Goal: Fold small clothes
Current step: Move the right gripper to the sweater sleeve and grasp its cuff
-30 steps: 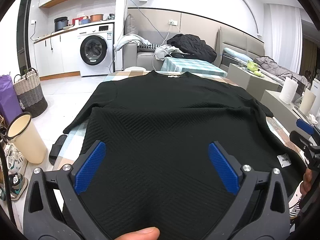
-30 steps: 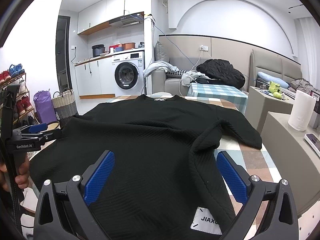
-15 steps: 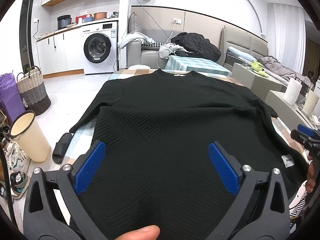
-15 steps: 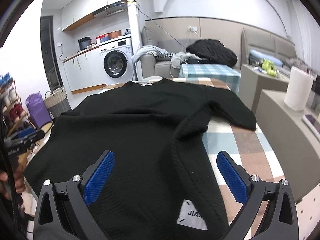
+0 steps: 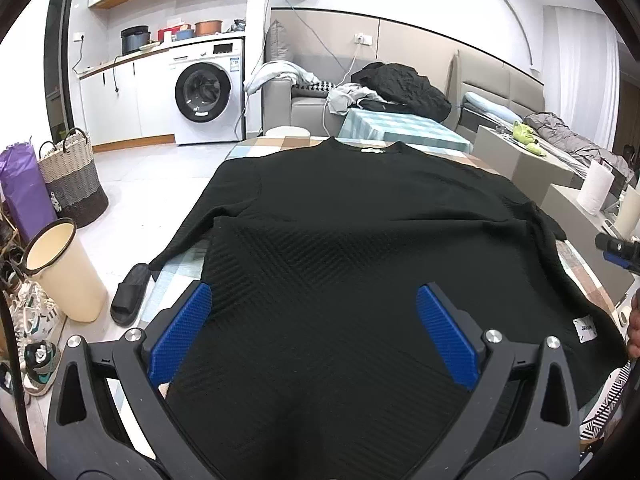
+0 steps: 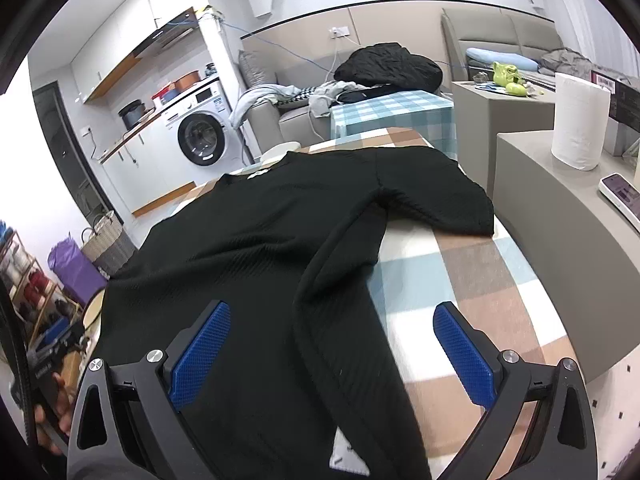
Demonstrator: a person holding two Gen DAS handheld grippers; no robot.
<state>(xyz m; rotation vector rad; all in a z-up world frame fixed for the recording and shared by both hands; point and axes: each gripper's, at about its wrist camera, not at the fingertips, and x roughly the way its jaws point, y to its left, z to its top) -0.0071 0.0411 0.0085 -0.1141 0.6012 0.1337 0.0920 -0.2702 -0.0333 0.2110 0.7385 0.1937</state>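
Your right gripper [image 6: 332, 344] has swung right of the black sweater [image 5: 340, 264], jaws spread; left gripper [image 5: 312, 336] gapes above it; paper roll [image 6: 578, 120] stands well right.

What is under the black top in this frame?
A checked tablecloth shows beside the black top and past its collar. What lies under the top's middle is covered and cannot be seen.

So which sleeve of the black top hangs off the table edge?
The left sleeve: its cuff droops past the table edge toward the floor. The right sleeve lies flat on the checked cloth.
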